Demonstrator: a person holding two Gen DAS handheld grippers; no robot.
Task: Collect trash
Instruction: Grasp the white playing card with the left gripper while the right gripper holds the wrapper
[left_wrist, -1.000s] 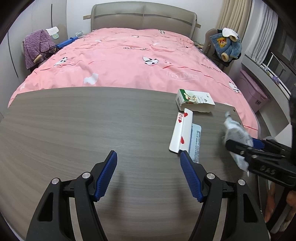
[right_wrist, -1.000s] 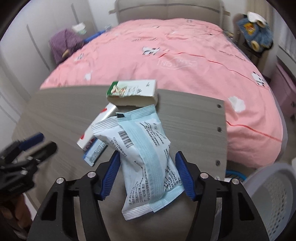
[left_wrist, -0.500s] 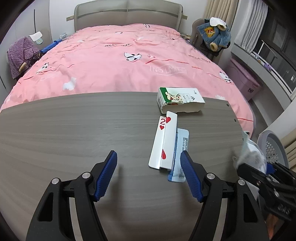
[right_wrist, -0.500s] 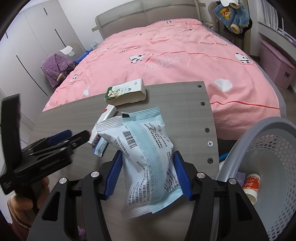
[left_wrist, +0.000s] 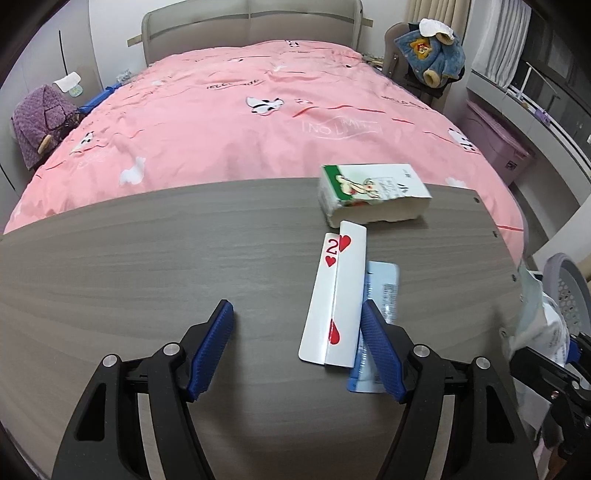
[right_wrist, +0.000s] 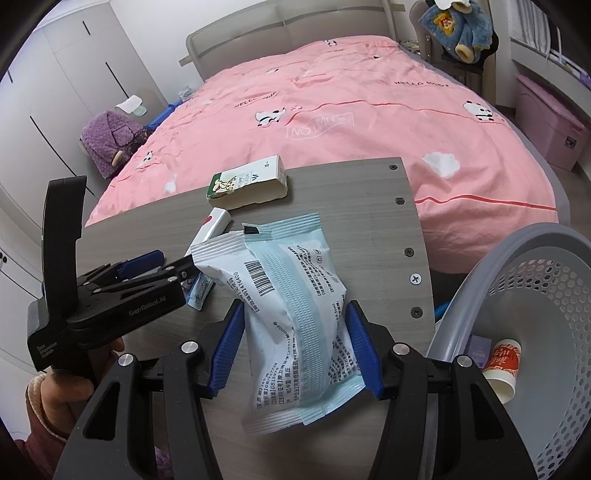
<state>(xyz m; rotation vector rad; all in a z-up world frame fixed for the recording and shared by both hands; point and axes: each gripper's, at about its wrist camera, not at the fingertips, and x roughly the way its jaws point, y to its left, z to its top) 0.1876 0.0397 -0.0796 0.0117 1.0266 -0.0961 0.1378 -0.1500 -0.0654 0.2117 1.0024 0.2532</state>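
The right gripper (right_wrist: 295, 343) is clenched on a pale blue and white wrapper (right_wrist: 291, 314), holding it above the near right end of the grey table (left_wrist: 129, 266), just left of the mesh waste basket (right_wrist: 546, 295). The step in hand looks like carrying this wrapper to the basket; the next move calls for swinging it right, past the table's right edge, and letting go over the rim. A paper cup (right_wrist: 500, 363) already lies inside.

The left gripper (left_wrist: 295, 343) hovers with jaws apart and nothing between them, over a folded two-of-hearts card (left_wrist: 336, 295) and a small blue sachet (left_wrist: 382, 291) beside it. A tissue pack (left_wrist: 373, 194) lies at the far edge. The table's left half offers free room.
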